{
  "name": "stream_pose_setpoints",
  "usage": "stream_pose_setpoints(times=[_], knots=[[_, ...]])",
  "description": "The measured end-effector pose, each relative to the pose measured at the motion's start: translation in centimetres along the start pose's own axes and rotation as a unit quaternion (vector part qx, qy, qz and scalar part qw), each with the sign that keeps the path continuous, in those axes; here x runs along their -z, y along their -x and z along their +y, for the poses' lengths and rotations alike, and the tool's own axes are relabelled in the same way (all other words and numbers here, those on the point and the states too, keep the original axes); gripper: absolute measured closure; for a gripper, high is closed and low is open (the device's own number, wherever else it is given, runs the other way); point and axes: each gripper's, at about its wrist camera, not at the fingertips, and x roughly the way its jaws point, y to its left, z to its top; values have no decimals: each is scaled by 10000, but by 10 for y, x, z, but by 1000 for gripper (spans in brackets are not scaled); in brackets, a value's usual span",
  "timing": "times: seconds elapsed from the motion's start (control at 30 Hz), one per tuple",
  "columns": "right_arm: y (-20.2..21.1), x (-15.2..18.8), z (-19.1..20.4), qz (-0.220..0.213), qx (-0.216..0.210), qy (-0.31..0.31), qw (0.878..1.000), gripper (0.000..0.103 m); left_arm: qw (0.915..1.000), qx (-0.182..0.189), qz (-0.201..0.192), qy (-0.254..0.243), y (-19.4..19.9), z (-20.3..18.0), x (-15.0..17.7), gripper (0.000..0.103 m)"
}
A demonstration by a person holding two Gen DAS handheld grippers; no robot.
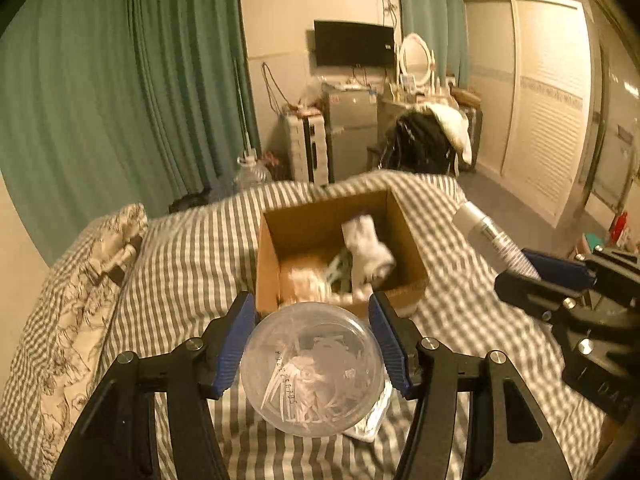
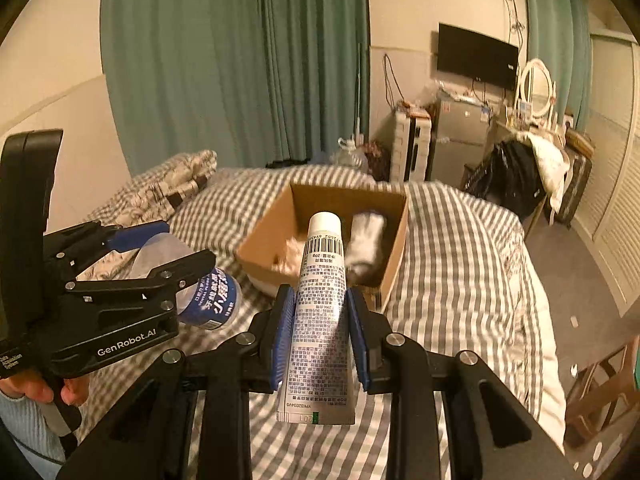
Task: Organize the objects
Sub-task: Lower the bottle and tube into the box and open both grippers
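Item 1: left tool point(image 1: 312, 340). It was seen clamped on a clear round plastic tub point(image 1: 312, 368), white slivers visible through the lid, held above the striped bedspread point(image 1: 180, 248) just short of the cardboard box point(image 1: 340, 248).

Item 2: right tool point(image 2: 320, 320). It was seen clamped across the body of a white printed tube point(image 2: 320, 312), cap end pointed toward the box, also over the bed.

Item 3: cardboard box. It was found open on the bed, a white rolled item point(image 1: 368, 248) and pale contents already inside.

Step judged in hand: both objects carried toward the box. Next move judged required: each tool to be brought over the opening in turn, lowered, and parted, clear of the near wall.
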Motion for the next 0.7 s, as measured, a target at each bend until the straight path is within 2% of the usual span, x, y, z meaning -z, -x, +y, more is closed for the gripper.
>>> stream_pose_setpoints(times=[0.2,0.4,0.43,0.47,0.5,0.6,0.7], knots=[[-10,-38,-4,-250,86,74,9996,76,9992,-90,-302,239,-4,8,-36,43],[-46,-75,-18,-303,176,-20,9994,76,9984,-159,-351,414,-38,16,-63,47],[-55,-80,-21,-290,199,-31,9994,76,9983,-172,-356,438,-45,17,-67,52],[-64,-84,-22,-274,225,-36,9994,76,9980,-189,-373,472,-52,19,-71,85],[-73,-88,-24,-251,244,-47,9994,77,9979,-161,-332,526,-61,21,-76,91],[-109,-99,-33,-118,301,-106,9994,77,9979,21,-142,624,-93,24,-82,91],[-142,-101,-40,45,277,-149,9995,77,9981,39,83,607,-131,22,-81,91]])
